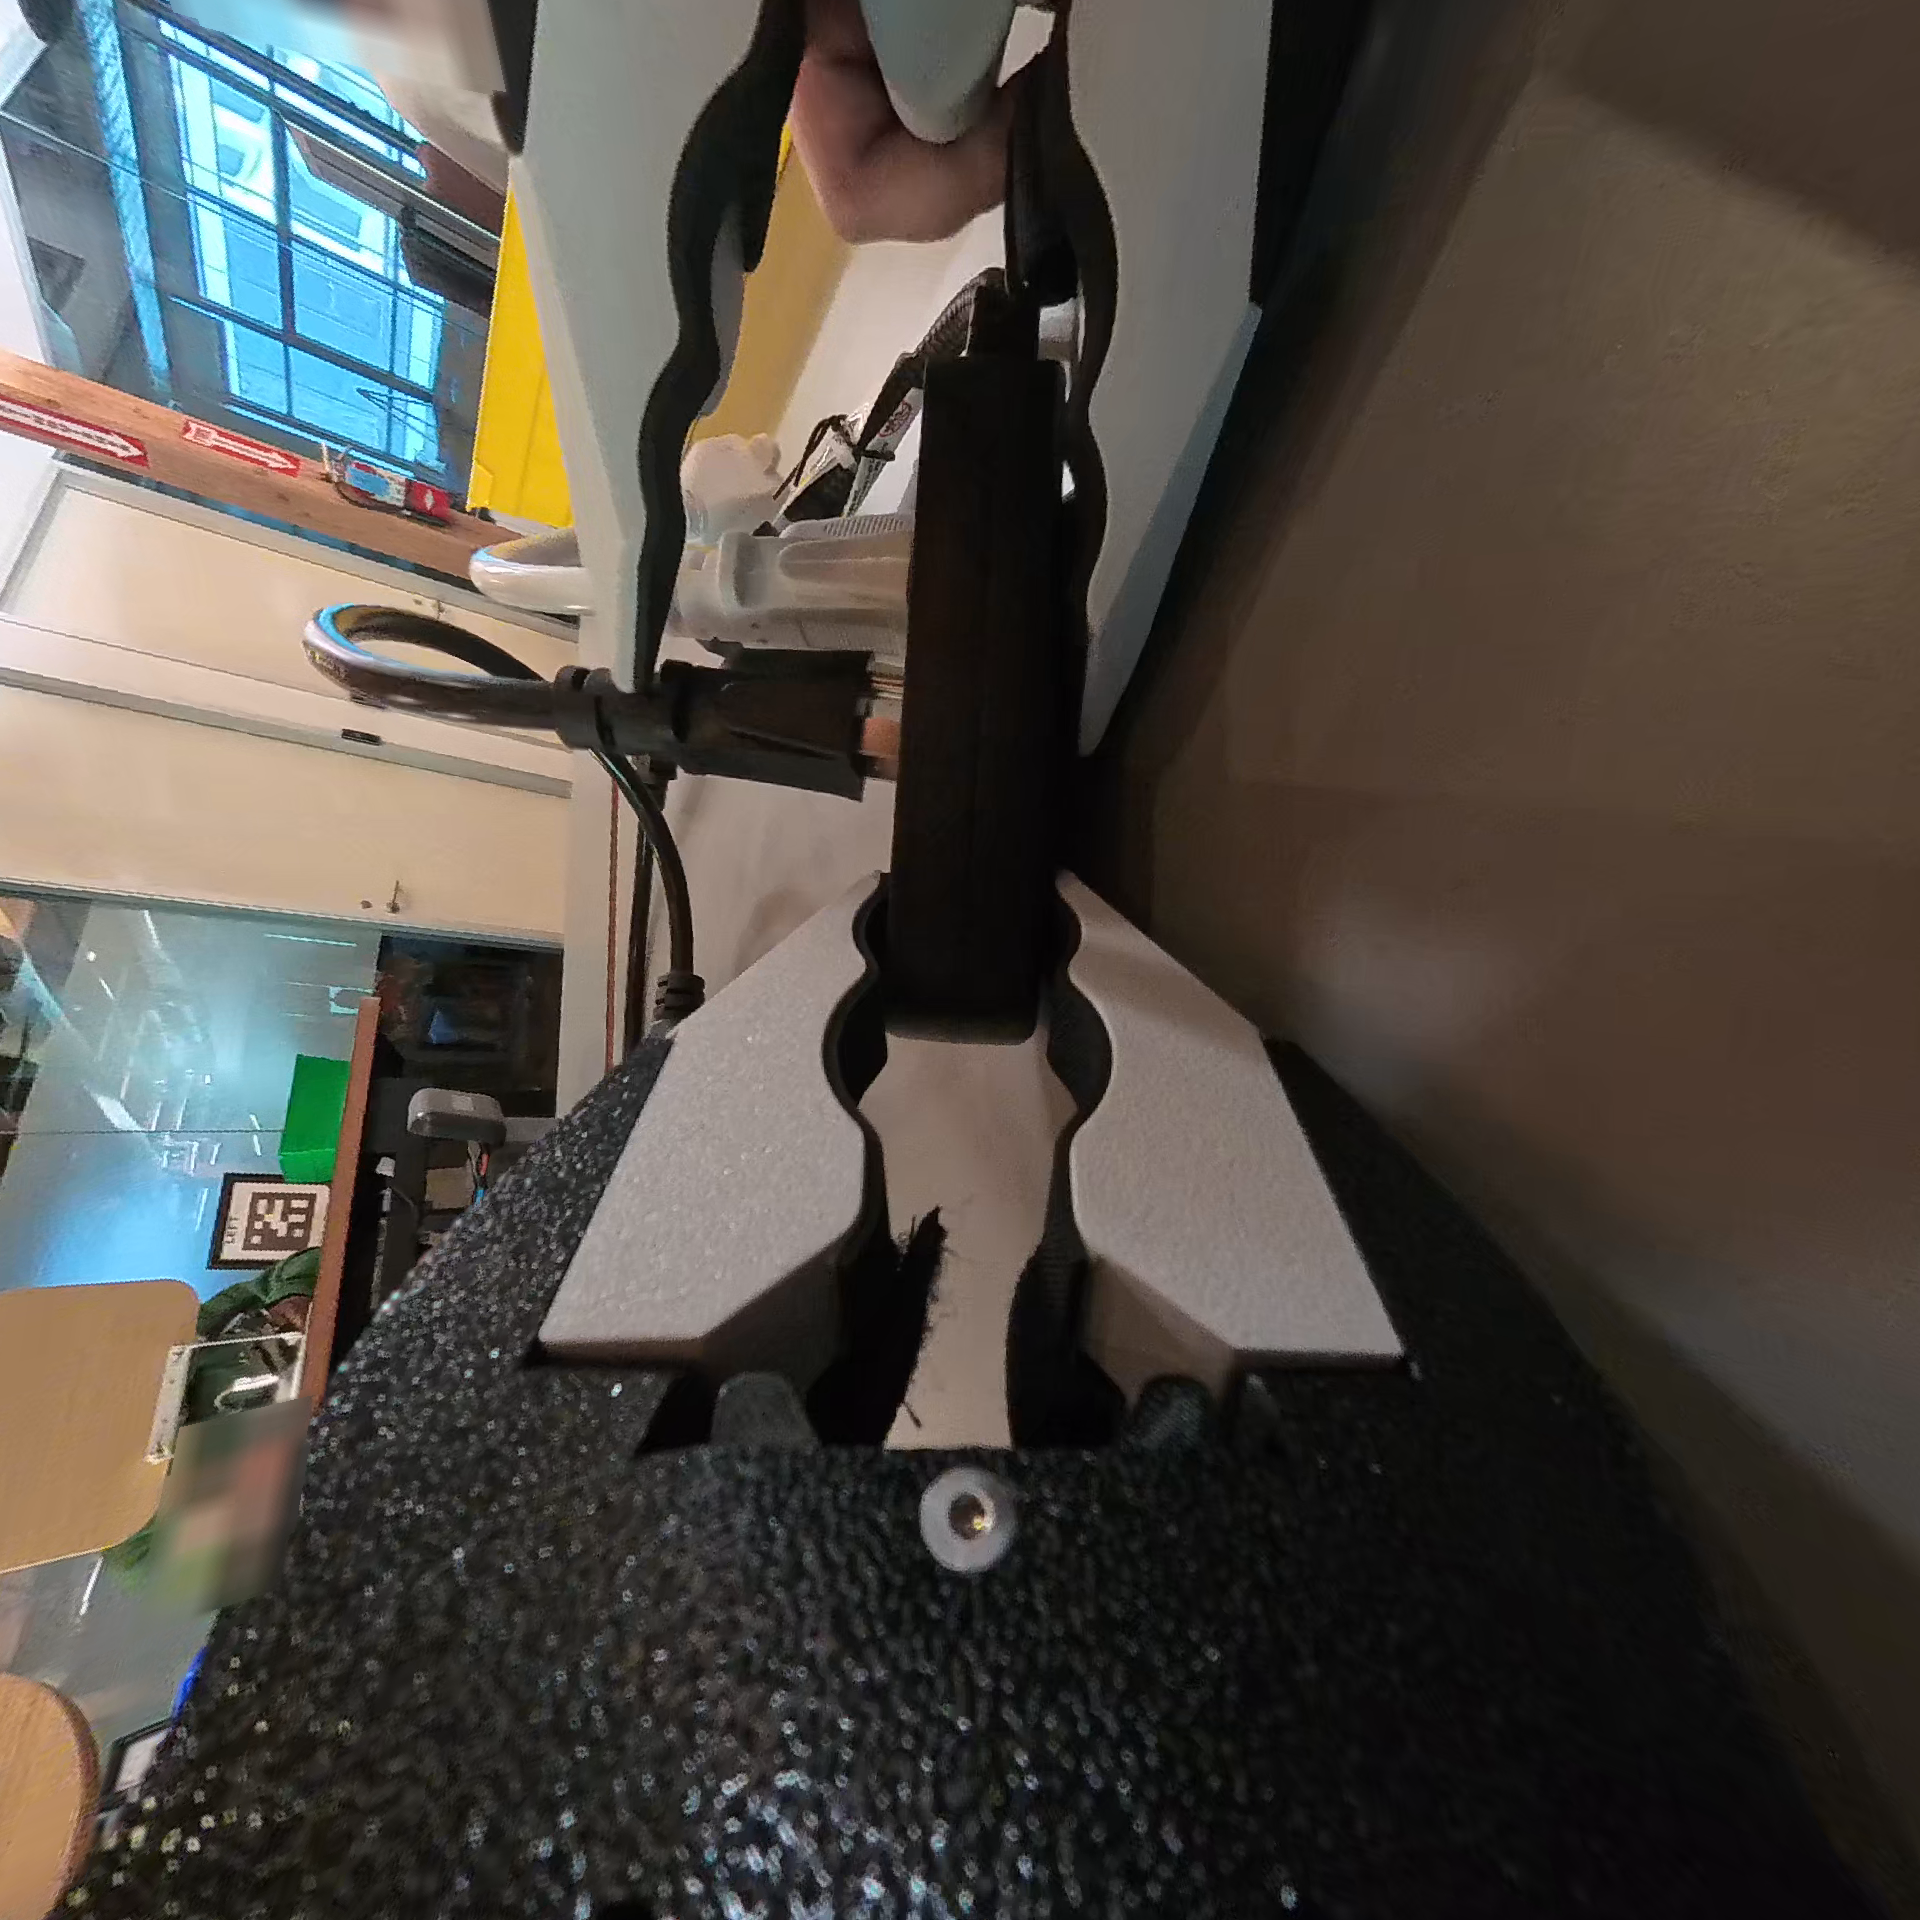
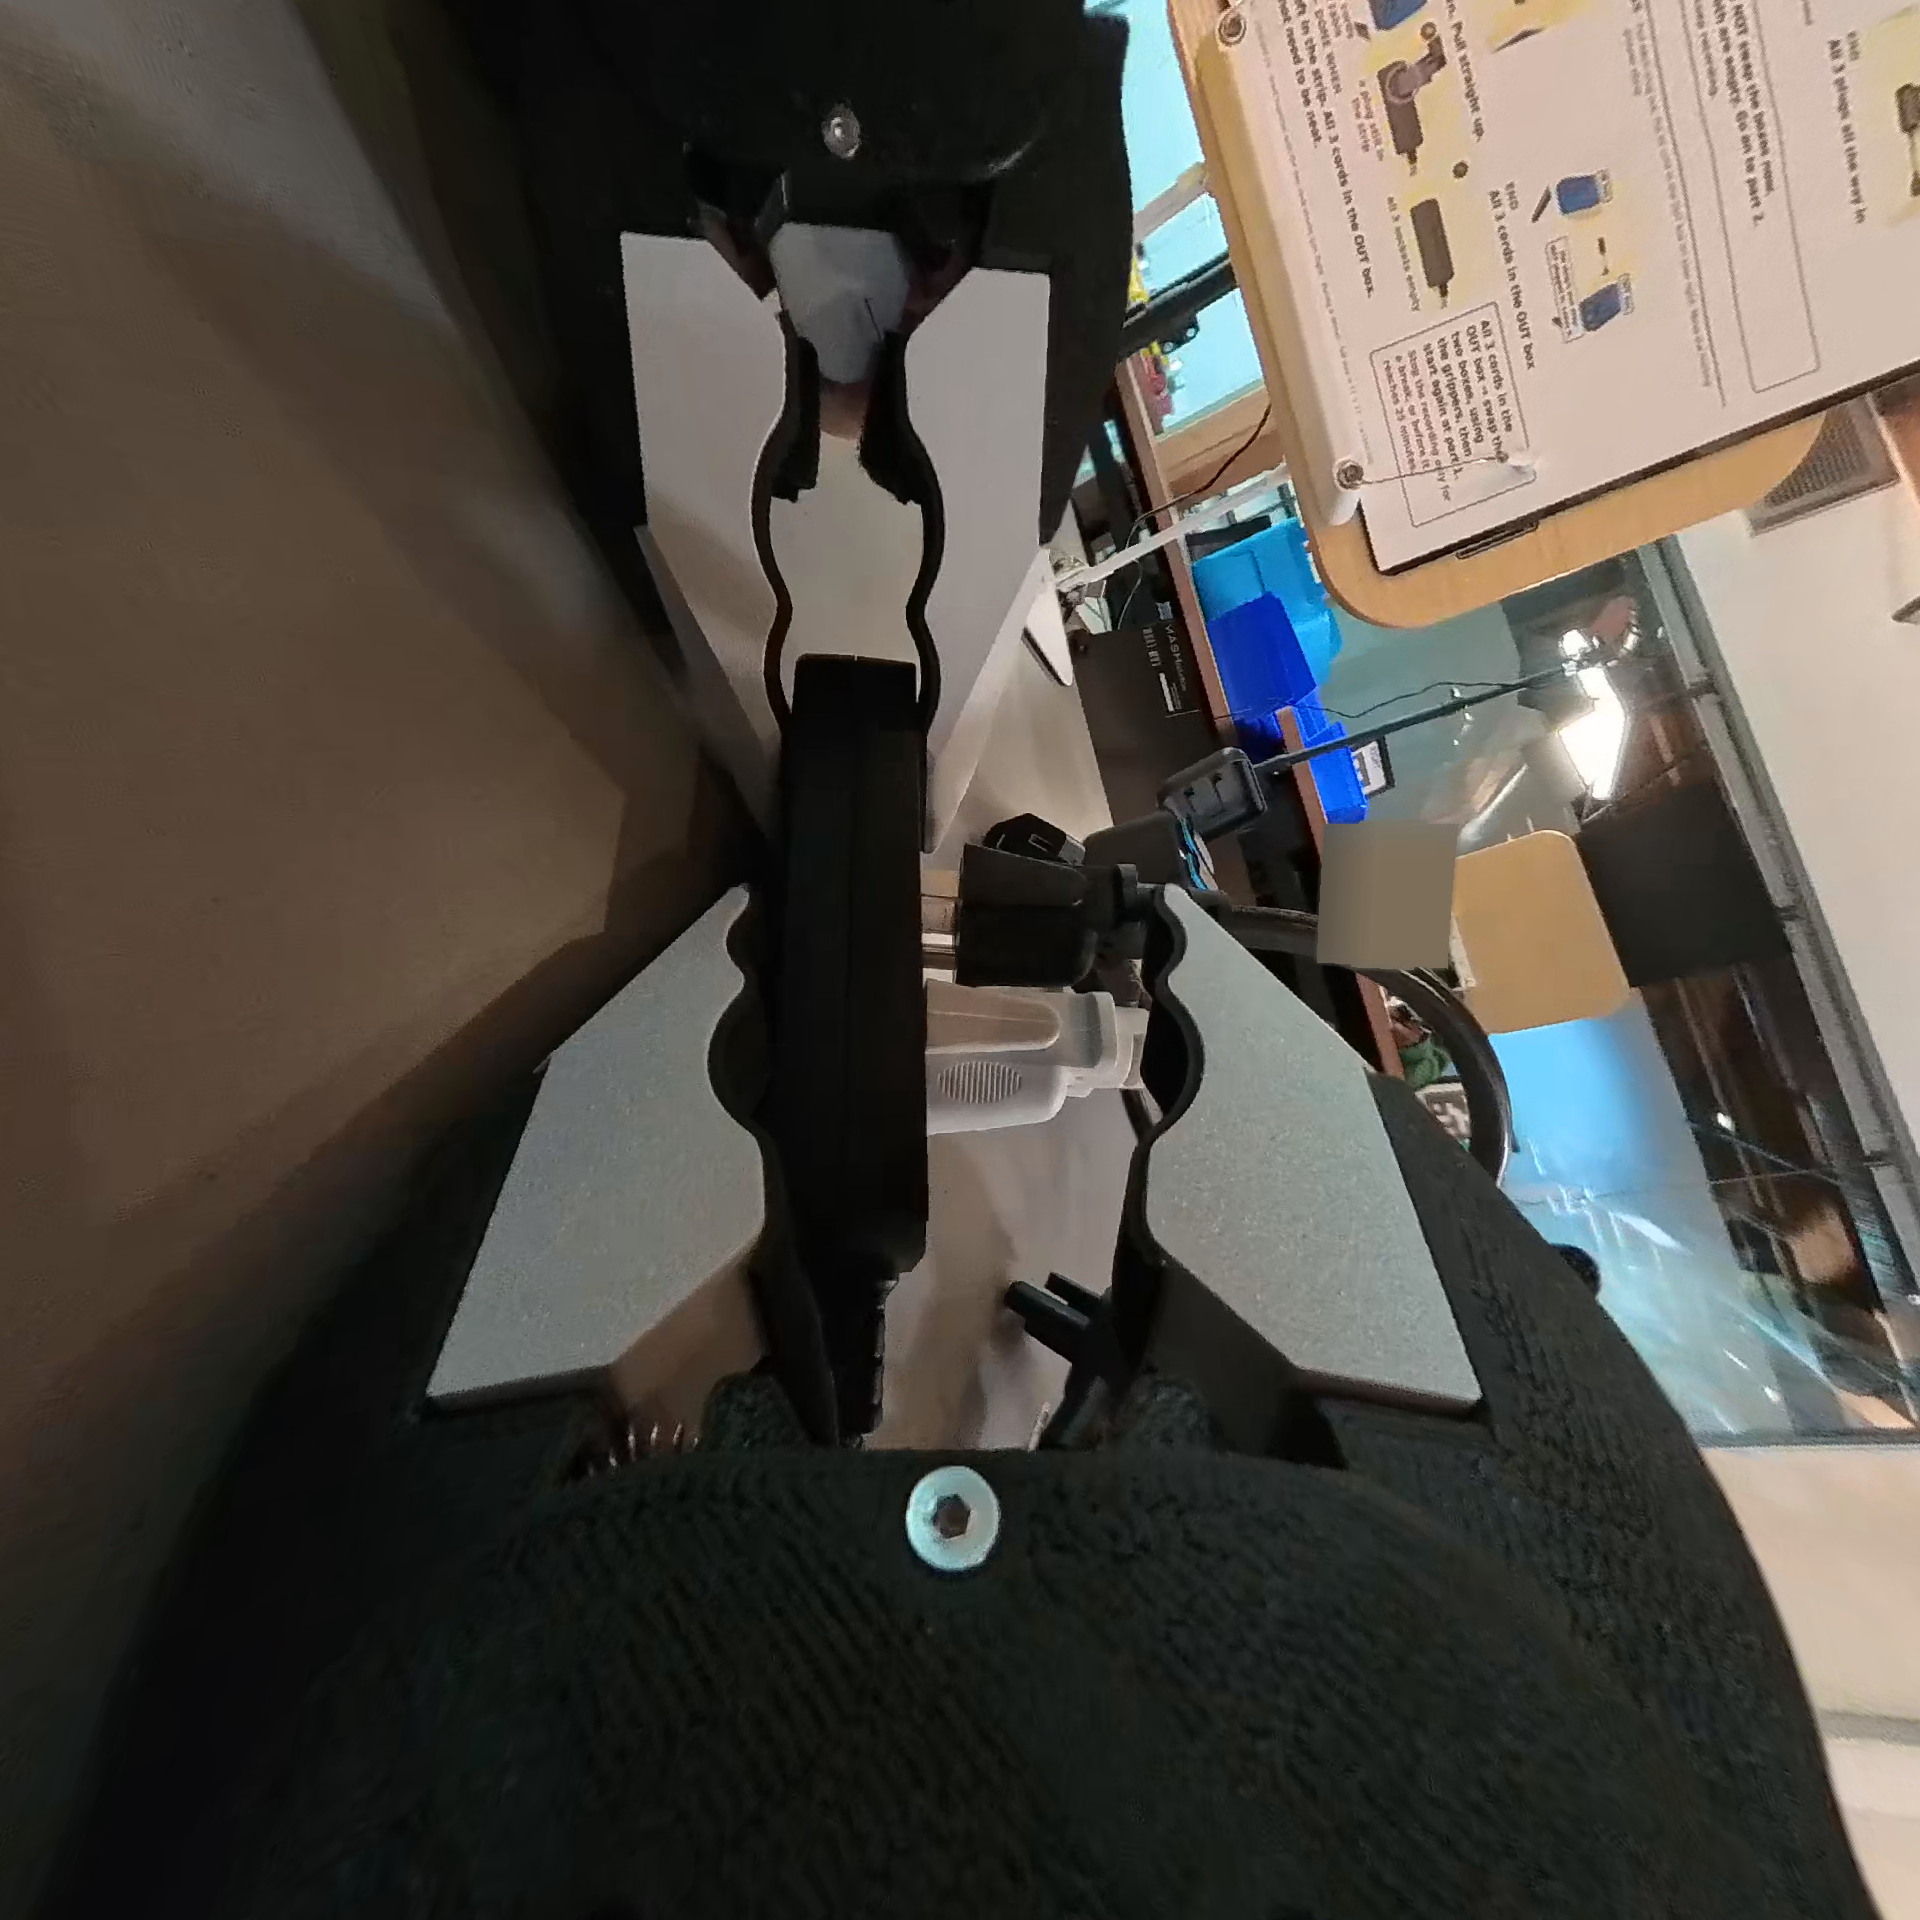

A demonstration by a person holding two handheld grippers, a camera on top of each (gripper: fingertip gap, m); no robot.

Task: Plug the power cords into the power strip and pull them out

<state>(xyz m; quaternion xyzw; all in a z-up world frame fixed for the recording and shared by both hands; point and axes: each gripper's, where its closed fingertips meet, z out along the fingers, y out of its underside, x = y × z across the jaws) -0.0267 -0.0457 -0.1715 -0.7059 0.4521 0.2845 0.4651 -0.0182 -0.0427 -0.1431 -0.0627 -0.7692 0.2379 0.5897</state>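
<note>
Fingers, left gripper (image 1: 961, 961): clenched on the near end of the black power strip (image 1: 977, 665), both grey fingers (image 1: 727, 1132) pressing its narrow sides.
Fingers, right gripper (image 2: 951, 961): spread apart; the left-hand finger (image 2: 623, 1143) lies against the strip's back, the other finger (image 2: 1278, 1143) stands clear, beyond the plugs, so the strip and plugs sit in the gap without being squeezed.
Power strip, left wrist view: seen edge-on, running away from the camera, its far end reaching into the right gripper (image 1: 883, 416) opposite.
Power strip, right wrist view: power strip (image 2: 852, 935) again edge-on, its far end pinched by the left gripper (image 2: 847, 665) facing the camera.
Black plug (image 1: 769, 732): standing out sideways from the strip's socket face, metal prongs partly showing between plug body and strip; its black cord (image 1: 416, 665) loops away to the left.
Black plug, right wrist view: black plug (image 2: 1023, 920) just beside the right finger's tip, prongs visible at the strip.
White plug (image 1: 790, 582): next to the black one on the same face, farther from the left gripper; in the right wrist view the white plug (image 2: 1018, 1055) sits nearer the camera.
Tabletop (image 1: 1558, 727): tan surface along one side of the strip; whether the strip touches it cannot be told.
Hand (image 1: 894, 156): bare skin behind the right gripper.
Instruction sheet (image 2: 1579, 239): printed page on a pale board, background of the right wrist view.
</note>
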